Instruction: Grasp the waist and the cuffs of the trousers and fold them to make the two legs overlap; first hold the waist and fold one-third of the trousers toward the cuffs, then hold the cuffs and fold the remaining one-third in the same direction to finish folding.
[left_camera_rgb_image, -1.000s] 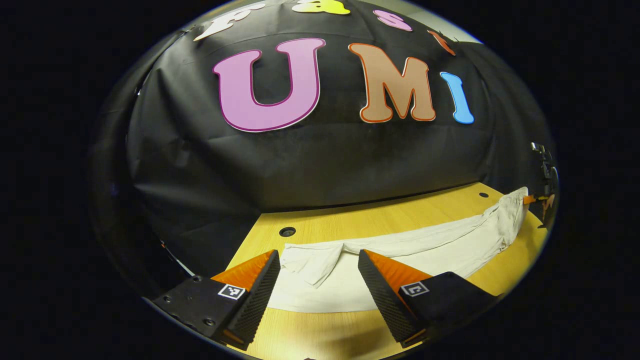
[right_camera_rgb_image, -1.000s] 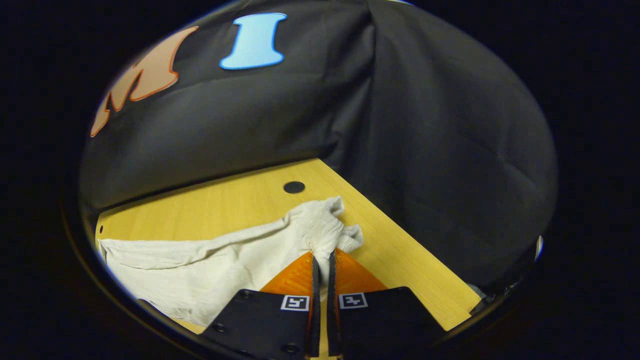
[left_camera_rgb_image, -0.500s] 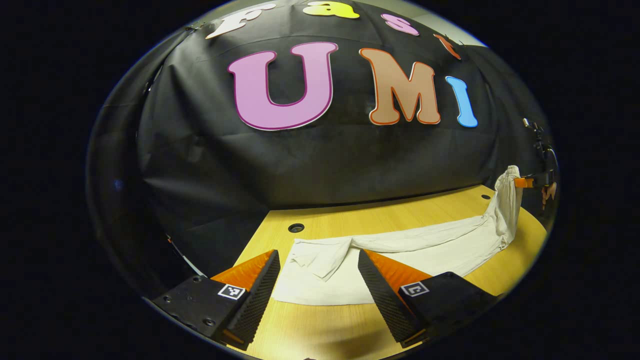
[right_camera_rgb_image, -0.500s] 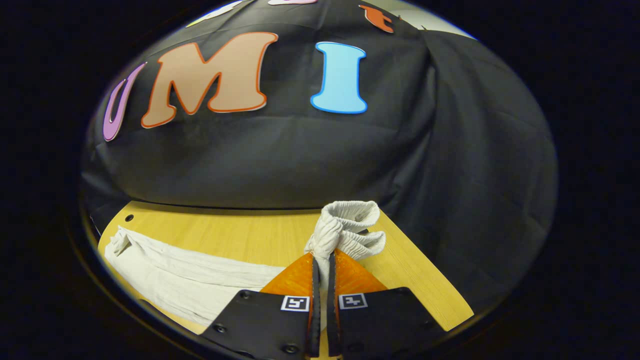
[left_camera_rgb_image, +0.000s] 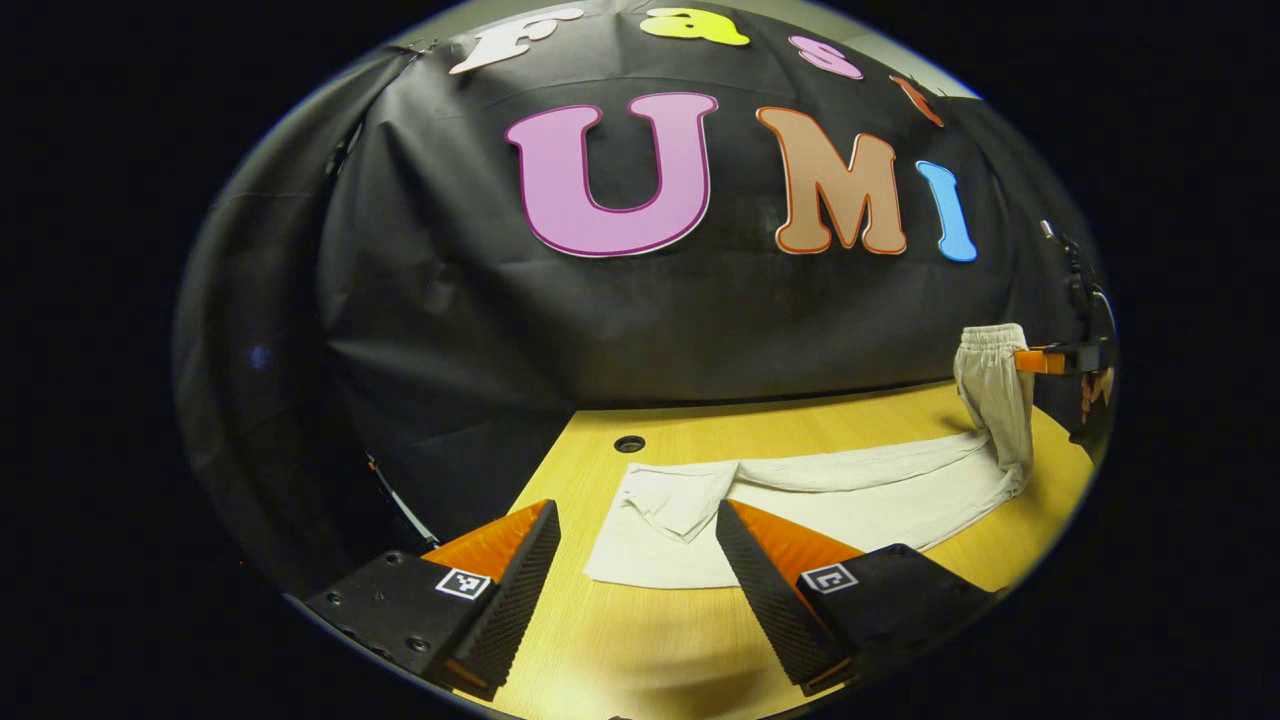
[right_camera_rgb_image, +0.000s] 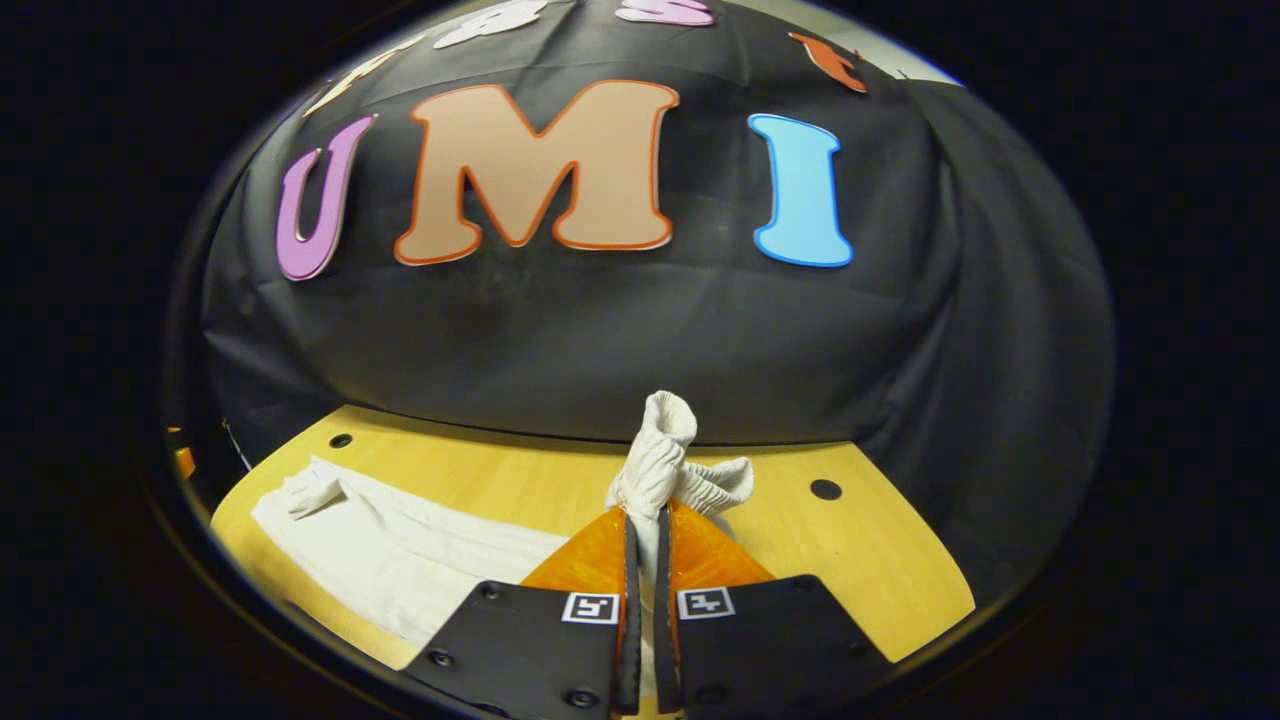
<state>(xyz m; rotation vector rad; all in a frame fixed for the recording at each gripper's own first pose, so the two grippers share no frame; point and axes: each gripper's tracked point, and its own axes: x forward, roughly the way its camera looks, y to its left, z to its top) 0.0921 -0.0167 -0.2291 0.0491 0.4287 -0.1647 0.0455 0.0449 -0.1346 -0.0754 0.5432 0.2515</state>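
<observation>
Right gripper (right_camera_rgb_image: 643, 520) pinches the waist (right_camera_rgb_image: 665, 465), lifted off the table (left_camera_rgb_image: 640, 640); left gripper (left_camera_rgb_image: 635, 560), spread, hovers near the cuffs (left_camera_rgb_image: 665, 500), perhaps at 12 o'clock.

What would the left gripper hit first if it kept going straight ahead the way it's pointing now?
Probably the cuff end of the trousers, lying flat on the table just beyond the open left gripper. It points slightly downward, so depending on height, it might touch bare tabletop first.

Left gripper (left_camera_rgb_image: 637, 560) agape, low; right gripper (right_camera_rgb_image: 642, 560) clamped, raised.
</observation>
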